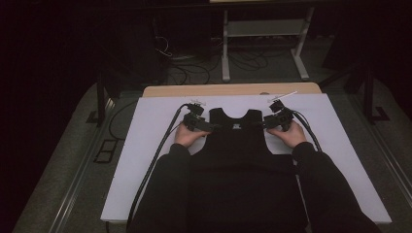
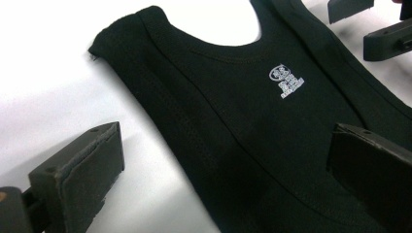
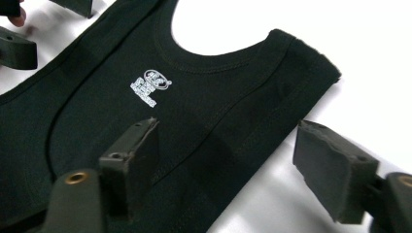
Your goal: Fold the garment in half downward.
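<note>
A black sleeveless knit vest (image 1: 234, 141) lies flat mid-tabletop, neckline toward the far edge. The left gripper (image 2: 214, 174) and right gripper (image 3: 228, 174), jaws apart, straddle the armhole edges without pinching. If the jaws close too shallow, they may catch one layer only or slip off.

In the high view the person's dark sleeves (image 1: 320, 179) cover the lower part of the black vest (image 1: 235, 141), so its hem stays hidden. The small white print (image 2: 286, 81) below the neckline is too fine to read. The picture's edge cuts off the vest's body in both gripper views
</note>
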A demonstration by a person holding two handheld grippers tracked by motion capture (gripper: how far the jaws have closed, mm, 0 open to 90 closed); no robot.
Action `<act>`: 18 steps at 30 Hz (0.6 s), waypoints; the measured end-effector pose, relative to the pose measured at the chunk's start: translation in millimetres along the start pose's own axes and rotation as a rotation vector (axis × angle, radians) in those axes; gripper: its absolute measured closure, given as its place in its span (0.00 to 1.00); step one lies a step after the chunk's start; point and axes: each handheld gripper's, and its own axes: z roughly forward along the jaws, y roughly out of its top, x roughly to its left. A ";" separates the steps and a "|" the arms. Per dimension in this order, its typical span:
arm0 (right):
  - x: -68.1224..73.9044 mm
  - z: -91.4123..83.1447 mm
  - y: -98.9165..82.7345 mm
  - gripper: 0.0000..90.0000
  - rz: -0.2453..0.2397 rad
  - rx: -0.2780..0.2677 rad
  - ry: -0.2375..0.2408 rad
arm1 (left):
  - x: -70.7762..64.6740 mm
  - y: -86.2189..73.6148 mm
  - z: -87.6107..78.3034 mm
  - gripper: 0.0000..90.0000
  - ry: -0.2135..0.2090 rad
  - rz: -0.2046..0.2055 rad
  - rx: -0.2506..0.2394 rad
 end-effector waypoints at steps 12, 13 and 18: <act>3.7 7.1 -3.0 0.41 0.000 -0.001 -0.030 | -4.8 -0.8 0.6 0.22 -0.010 0.033 0.003; 5.2 7.8 -2.9 0.42 -0.002 -0.003 -0.031 | -6.8 -1.1 0.8 0.24 0.002 0.041 0.004; 9.8 10.9 -2.5 0.48 -0.020 -0.012 -0.024 | -8.9 -2.4 0.2 0.37 0.036 0.064 0.008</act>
